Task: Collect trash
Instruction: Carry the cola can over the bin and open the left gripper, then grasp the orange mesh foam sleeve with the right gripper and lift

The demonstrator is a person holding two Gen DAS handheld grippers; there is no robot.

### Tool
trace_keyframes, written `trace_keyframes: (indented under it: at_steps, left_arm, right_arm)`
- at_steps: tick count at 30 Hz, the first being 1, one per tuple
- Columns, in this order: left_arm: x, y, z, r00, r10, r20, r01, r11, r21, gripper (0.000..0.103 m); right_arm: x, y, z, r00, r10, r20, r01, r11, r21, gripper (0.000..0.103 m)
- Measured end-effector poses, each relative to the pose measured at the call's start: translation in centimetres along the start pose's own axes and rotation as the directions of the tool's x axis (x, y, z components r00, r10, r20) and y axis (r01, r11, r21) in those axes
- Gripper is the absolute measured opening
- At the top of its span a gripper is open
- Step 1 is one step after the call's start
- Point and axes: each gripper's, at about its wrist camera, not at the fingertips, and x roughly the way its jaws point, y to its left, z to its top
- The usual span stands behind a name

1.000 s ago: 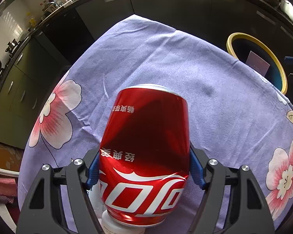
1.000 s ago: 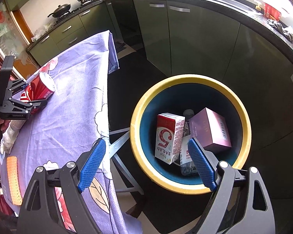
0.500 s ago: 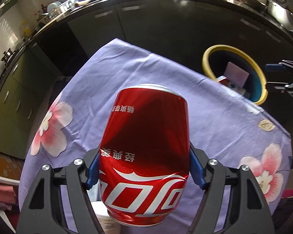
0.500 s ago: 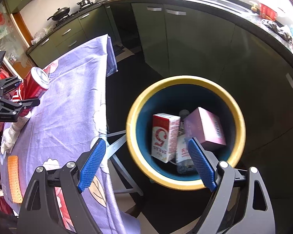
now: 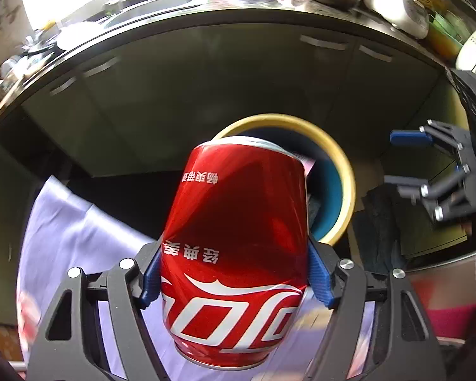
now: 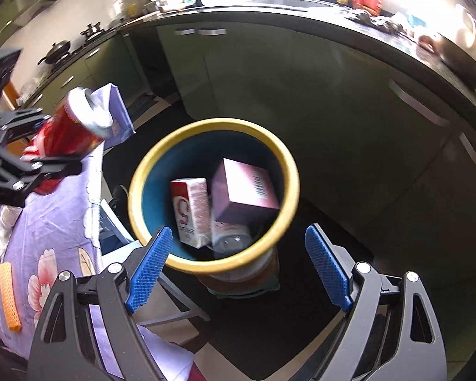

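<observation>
Dark green kitchen cabinets curve around the back of the room under a black countertop crowded with dishes and pots, and below them I see the dark floor where the trash bin stands, yellow-rimmed and blue inside. My left gripper is clamped on the red cola can, its blue pads pressing both sides of the can's lower body, so the can is off the table and tilted toward the bin. From the left wrist the can's top overlaps the bin's near rim; from the right wrist it appears blurred at the corner of the table, above the edge of the purple floral tablecloth, beside the bin rather than over its mouth. My right gripper hangs above the near rim of the bin with its jaws spread wide and nothing between them. Inside the bin I can make out a red and white carton standing against a pink box, with a clear plastic bottle under them. On the near left part of the tablecloth lies an orange mesh sleeve. A metal frame of the table shows just beside the bin.
</observation>
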Motion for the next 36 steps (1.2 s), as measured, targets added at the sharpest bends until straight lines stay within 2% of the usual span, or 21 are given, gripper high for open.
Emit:
trace_keyframes:
  at_steps: [5,7,11,15,21,26,29,32,36]
  left_arm:
    - [3.5,-2.0,3.6,1.000,-0.002,0.001,0.002,1.000,0.008,0.071]
    - [4.0,-2.2,4.2,1.000,0.010,0.005,-0.010,1.000,0.006,0.075]
    - [2.9,-1.7,3.4,1.000,-0.004,0.016,0.004,1.000,-0.019,0.076]
    - [0.3,-1.2,1.2,0.999,0.016,0.039,-0.015,0.999,-0.028,0.078]
    - [-4.6,0.0,-3.7,0.997,0.013,0.079,-0.006,0.996,-0.087,0.080]
    - [-9.2,1.4,-9.5,0.990,0.062,0.124,-0.039,0.983,-0.180,0.082]
    - [-11.6,2.5,-13.3,0.986,0.101,0.134,-0.064,0.965,-0.253,0.084]
    - [-14.4,3.7,-18.0,0.977,0.161,0.141,-0.104,0.934,-0.343,0.085]
    - [-18.3,4.9,-24.1,0.952,0.270,0.145,-0.180,0.876,-0.448,0.089]
  right_arm:
    - [-0.8,-1.5,-0.7,1.000,-0.002,0.001,0.002,0.999,0.032,0.085]
    - [-1.1,-1.6,-0.7,1.000,-0.003,0.004,0.003,0.999,0.035,0.085]
    - [-1.5,-1.7,-1.2,1.000,0.001,0.009,-0.002,0.999,0.036,0.085]
    - [-1.0,-1.4,-1.1,1.000,0.016,0.003,-0.016,0.999,0.030,0.085]
    - [-0.7,0.2,-1.5,0.999,0.033,-0.009,-0.033,0.999,0.001,0.085]
    - [-0.7,3.0,-2.4,0.998,0.045,-0.038,-0.047,0.997,-0.063,0.085]
    - [-0.4,5.9,-3.1,0.995,0.069,-0.070,-0.078,0.988,-0.130,0.085]
    - [-0.3,9.7,-3.4,0.990,0.102,-0.094,-0.120,0.969,-0.215,0.085]
    - [-0.8,15.5,-3.6,0.977,0.168,-0.128,-0.201,0.926,-0.319,0.085]
